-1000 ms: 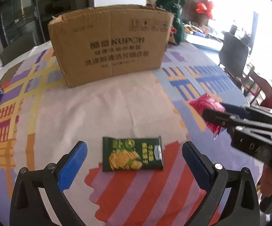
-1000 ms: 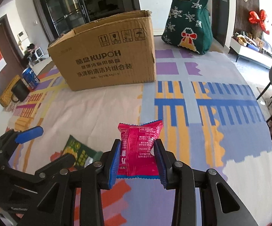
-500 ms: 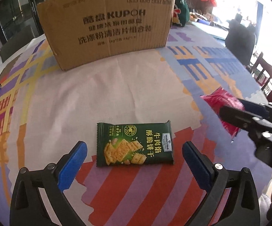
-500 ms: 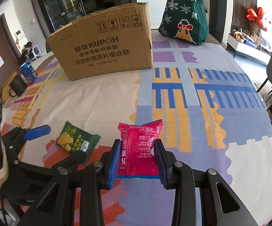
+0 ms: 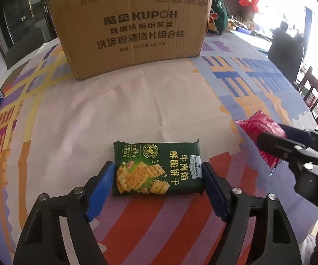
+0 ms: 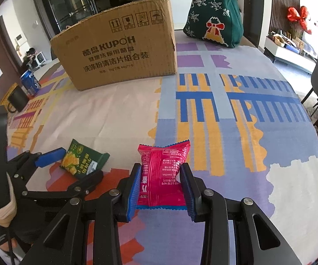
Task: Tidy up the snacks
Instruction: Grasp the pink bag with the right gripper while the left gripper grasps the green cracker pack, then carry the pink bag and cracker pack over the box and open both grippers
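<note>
Your left gripper (image 5: 158, 177) sits low over the tablecloth (image 5: 137, 101) with its blue pads flanking the short ends of the green cracker packet (image 5: 158, 167). The pads are at or just beside the packet's edges, and the wrapper shows no pinch or buckle, so I judge the grasp not yet made: the jaws are closed down to the packet's width but not clenched on it. The packet lies flat, printed face up, long side across the jaws. That suits an end-to-end grip, though a flat foil pack may slide or bow upward when squeezed.

Your right gripper (image 6: 160, 186) is clamped on the pink snack pouch (image 6: 163, 172), which is held upright and clear of the cloth, the pads pressing its lower half. Its position off to the right keeps it out of the left gripper's way.

Beyond both stands the cardboard box (image 5: 132, 28), open at the top, well apart from the packet across bare cloth. It is the likely destination for both snacks; its contents cannot be seen. A green knitted bag (image 6: 216, 15) stands behind the box to the right.
</note>
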{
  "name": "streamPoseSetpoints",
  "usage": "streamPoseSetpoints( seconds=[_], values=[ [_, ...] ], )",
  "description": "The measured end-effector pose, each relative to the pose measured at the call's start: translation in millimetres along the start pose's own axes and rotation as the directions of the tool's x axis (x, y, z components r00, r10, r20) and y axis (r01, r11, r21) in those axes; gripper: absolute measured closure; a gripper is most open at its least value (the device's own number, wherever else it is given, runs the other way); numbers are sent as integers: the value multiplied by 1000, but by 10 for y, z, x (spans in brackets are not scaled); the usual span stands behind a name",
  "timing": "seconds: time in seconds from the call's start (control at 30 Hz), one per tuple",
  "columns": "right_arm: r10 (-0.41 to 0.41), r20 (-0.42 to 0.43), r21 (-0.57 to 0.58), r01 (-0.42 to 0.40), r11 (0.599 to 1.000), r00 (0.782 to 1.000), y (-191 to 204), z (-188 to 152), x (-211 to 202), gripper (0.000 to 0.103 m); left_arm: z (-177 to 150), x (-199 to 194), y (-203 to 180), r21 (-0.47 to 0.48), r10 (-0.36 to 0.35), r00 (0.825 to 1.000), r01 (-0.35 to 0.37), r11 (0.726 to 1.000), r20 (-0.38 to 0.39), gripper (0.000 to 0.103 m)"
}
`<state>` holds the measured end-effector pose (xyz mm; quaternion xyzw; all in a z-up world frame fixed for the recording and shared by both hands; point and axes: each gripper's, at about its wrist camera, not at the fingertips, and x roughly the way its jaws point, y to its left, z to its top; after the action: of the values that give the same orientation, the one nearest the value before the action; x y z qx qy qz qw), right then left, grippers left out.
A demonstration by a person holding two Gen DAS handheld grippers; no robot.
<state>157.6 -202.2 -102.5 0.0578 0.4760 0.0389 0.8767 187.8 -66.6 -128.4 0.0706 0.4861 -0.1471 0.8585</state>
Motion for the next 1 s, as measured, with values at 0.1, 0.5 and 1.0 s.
streamPoseSetpoints(
  seconds=[0.1,0.5,1.0],
  values=[
    [0,-5,-3,0,1000,1000,13,-4,20,67,10,-32,25,-20,-27,1000,27,999,2,32],
    [13,17,-15,-12,1000,1000,74,43,-56,67,149,-344,68,-46,-9,996,13,999,88,34],
    [26,114,-32,-23,999,993,164,348,-296,67,434,-709,196,-72,25,978,-10,997,209,34]
  ],
)
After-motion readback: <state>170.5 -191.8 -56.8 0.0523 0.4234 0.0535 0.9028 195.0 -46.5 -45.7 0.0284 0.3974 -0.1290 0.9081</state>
